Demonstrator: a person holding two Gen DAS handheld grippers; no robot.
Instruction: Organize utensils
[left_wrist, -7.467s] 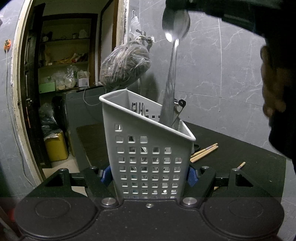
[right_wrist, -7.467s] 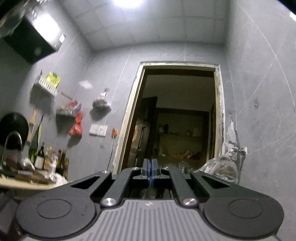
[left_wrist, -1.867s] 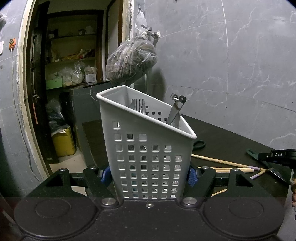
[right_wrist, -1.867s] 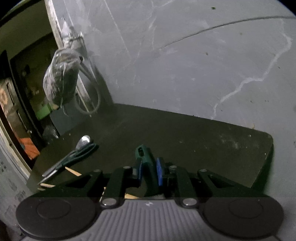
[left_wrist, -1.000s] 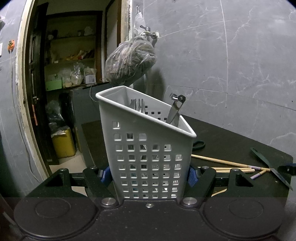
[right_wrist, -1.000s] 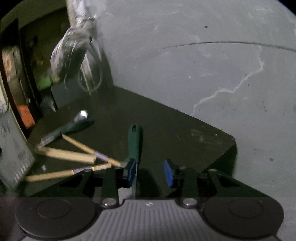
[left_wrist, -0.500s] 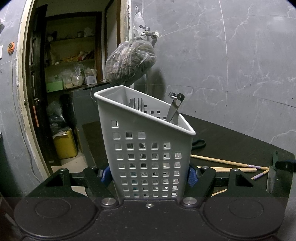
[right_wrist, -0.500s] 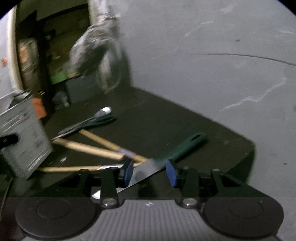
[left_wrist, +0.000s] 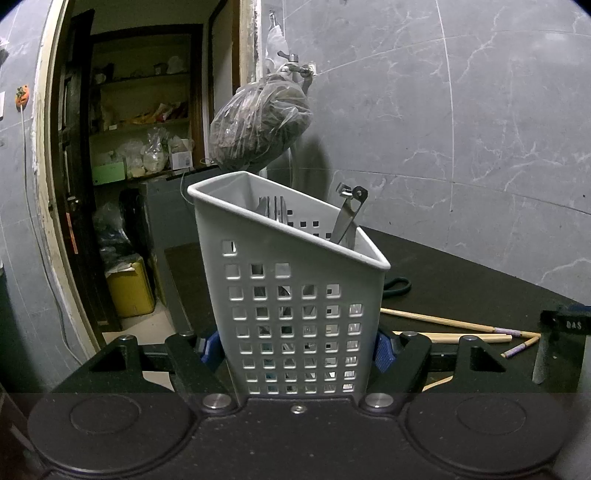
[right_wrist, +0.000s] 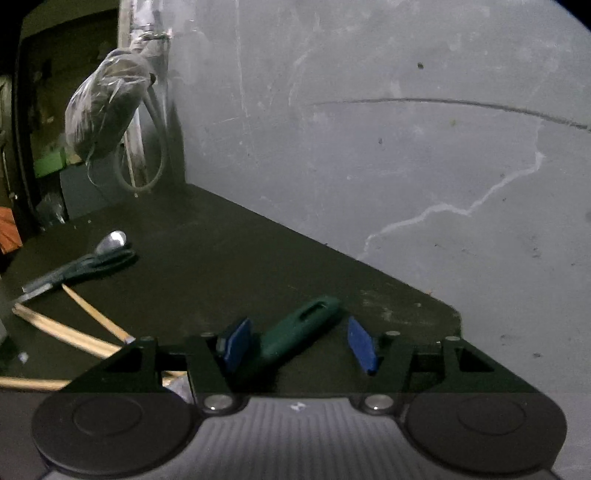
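Note:
My left gripper (left_wrist: 295, 349) is shut on a white perforated utensil caddy (left_wrist: 295, 302), its blue pads pressed to both sides. Forks (left_wrist: 273, 210) and a metal tool (left_wrist: 347, 218) stand inside the caddy. In the right wrist view my right gripper (right_wrist: 300, 345) hovers low over the black table (right_wrist: 229, 251) with its jaws opening. A green-handled knife (right_wrist: 306, 325) lies on the table between the blue pads, close to the left pad and well apart from the right one. Its blade is hidden under the gripper body.
Wooden chopsticks (left_wrist: 461, 326) (right_wrist: 74, 338) lie to the right of the caddy. Green-handled utensils (right_wrist: 92, 266) and a spoon (right_wrist: 110, 240) lie farther back. A full plastic bag (left_wrist: 258, 125) hangs from a wall tap. The table's corner (right_wrist: 454, 317) is close on the right; a doorway opens on the left.
The right gripper's jaws have spread wider and the knife now rests on the table, its handle pointing up and right. The caddy in the left gripper has not moved.

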